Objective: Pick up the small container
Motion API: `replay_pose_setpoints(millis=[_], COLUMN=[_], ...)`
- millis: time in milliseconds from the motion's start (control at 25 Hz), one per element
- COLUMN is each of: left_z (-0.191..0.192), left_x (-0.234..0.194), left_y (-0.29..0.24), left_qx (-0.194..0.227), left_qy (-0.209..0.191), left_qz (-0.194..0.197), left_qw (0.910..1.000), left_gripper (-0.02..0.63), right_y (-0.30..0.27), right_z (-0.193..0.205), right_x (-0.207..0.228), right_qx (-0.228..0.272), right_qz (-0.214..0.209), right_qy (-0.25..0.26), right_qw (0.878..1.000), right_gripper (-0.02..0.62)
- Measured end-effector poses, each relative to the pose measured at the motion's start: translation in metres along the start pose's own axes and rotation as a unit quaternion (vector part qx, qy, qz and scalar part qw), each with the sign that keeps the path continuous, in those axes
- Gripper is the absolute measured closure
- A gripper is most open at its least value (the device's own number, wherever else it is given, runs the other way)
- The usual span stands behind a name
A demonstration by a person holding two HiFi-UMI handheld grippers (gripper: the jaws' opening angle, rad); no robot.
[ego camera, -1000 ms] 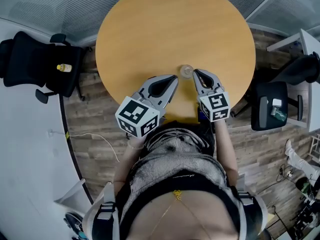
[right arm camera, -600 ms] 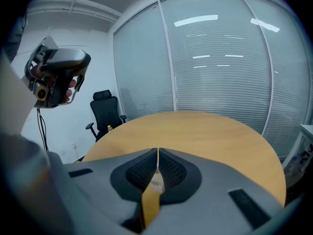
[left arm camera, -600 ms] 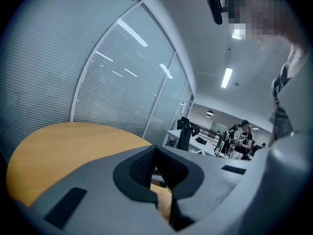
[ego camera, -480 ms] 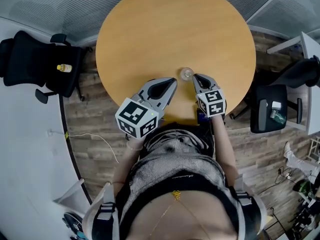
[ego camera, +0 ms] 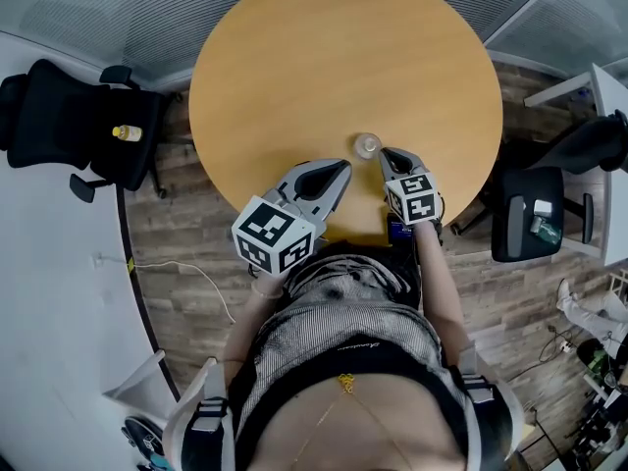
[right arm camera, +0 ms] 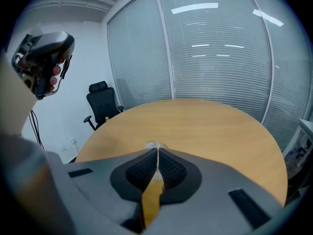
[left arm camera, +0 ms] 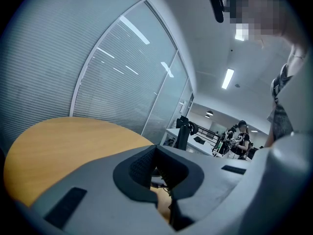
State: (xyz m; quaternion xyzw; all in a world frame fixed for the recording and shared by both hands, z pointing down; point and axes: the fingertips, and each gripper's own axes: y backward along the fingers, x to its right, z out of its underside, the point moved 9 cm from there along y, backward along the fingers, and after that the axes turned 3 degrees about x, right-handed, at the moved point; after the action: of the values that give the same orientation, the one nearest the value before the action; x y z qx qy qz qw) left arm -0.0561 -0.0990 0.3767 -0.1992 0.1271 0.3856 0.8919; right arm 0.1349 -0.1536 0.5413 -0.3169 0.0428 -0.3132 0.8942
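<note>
Sinking toward the small container (ego camera: 367, 144) just ahead, the right gripper (ego camera: 385, 152) has come down, jaws pressed together and empty; they must part before any grasp.

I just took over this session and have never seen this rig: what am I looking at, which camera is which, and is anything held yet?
No robot arm: a person holds a two-jaw gripper in each hand. The overhead picture comes from a camera on their head; the other two cameras ride on the grippers. The left gripper and right gripper are over the near side of a round wooden table. On it stands one small clear container, just beyond the right gripper's tips. Both grippers are shut and hold nothing.
</note>
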Motion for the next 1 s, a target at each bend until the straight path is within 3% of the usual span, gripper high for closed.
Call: replay_pose_setpoints(millis=[1000], left_z=[0.005], left_x=[-0.009], left_y=[0.01], left_qx=[-0.003], left_qy=[0.016], left_qz=[0.002], left_qw=[0.9999], left_gripper=[0.604], right_y=[-0.013], right_z=[0.013], right_x=[0.002], right_qx=[-0.053], right_qz=[-0.008], right_qy=[-0.014], right_qw=[0.998], right_gripper=[0.572])
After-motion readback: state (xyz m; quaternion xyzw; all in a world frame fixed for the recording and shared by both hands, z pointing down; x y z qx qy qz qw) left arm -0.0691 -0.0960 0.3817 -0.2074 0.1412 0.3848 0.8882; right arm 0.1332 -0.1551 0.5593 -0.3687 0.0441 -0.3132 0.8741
